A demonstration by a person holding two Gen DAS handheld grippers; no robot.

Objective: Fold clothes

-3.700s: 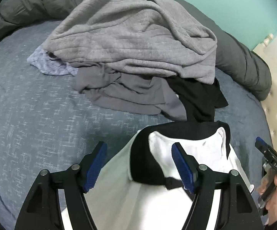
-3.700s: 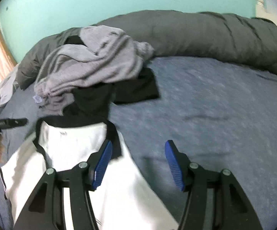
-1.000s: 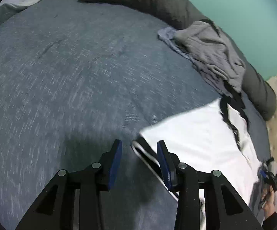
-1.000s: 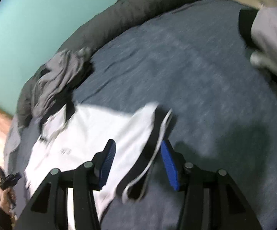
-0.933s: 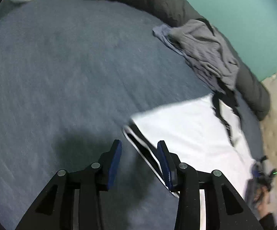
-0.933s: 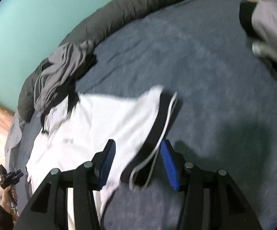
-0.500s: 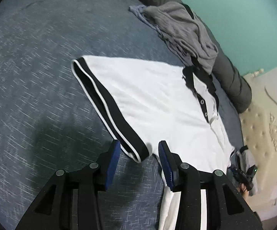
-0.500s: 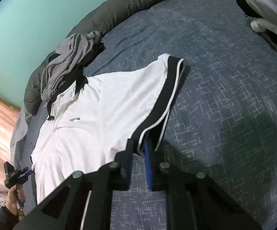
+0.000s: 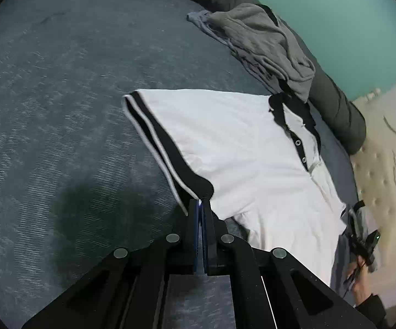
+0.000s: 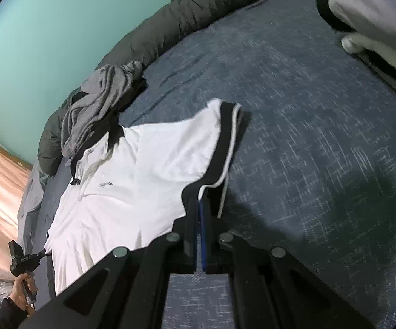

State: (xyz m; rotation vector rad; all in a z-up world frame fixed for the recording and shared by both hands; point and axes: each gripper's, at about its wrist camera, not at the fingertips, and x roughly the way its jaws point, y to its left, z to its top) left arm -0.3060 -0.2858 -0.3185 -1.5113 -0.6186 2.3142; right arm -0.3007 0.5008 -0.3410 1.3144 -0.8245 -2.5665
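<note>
The white polo shirt (image 9: 233, 148) is laid flat on the blue bed (image 9: 61, 109), collar directed away. Each sleeve cuff is clamped by the left gripper (image 9: 200, 205) and right gripper (image 10: 199, 204). A teal wall (image 10: 61, 13) is seen beyond.

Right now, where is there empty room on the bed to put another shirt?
The blue bedspread is bare on the open side of the white polo shirt, beyond its striped sleeve. It is crowded toward the wall, where the grey clothes pile meets the rolled dark duvet.
</note>
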